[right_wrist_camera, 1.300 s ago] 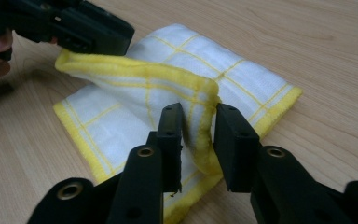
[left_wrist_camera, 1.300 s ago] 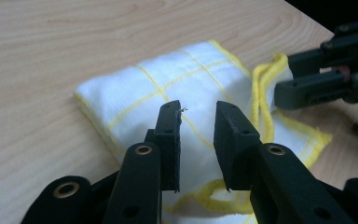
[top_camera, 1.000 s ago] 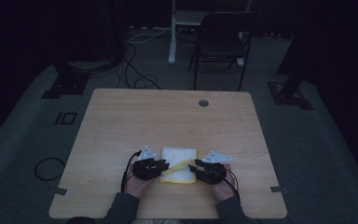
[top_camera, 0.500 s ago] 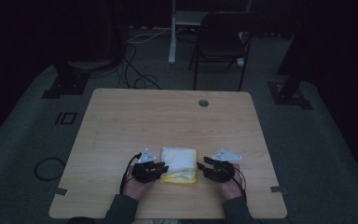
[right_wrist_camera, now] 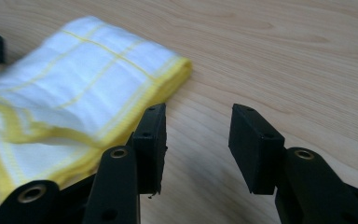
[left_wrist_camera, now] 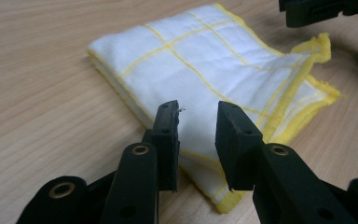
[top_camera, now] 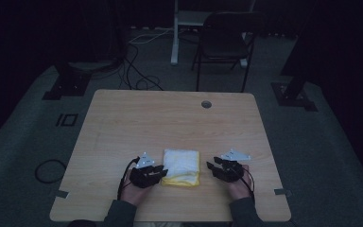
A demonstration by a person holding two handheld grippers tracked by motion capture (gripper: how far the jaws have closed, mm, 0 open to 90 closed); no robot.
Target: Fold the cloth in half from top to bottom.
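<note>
White with thin yellow grid lines and a yellow hem, the folded cloth (top_camera: 182,166) is lying flat on the wooden table (top_camera: 170,118) near the person's edge, between the two grippers.

The left gripper (top_camera: 157,173) is sitting at the cloth's left side. In the left gripper view its black jaws are standing apart with a clear gap between them, hovering over the near edge of the cloth (left_wrist_camera: 205,79) — nothing is pinched, and the pads are not pressing on the fabric. These jaws have just been opening a little. Whether the tips are brushing the cloth I cannot tell.

The right gripper (top_camera: 216,169) is resting just off the cloth's right side, apart from it. In the right gripper view its jaws are spread wider still, with bare wood showing in the gap between them; the cloth (right_wrist_camera: 74,88) is lying beside the one jaw, outside the gap. These jaws too have just been opening — and they are holding nothing.
</note>
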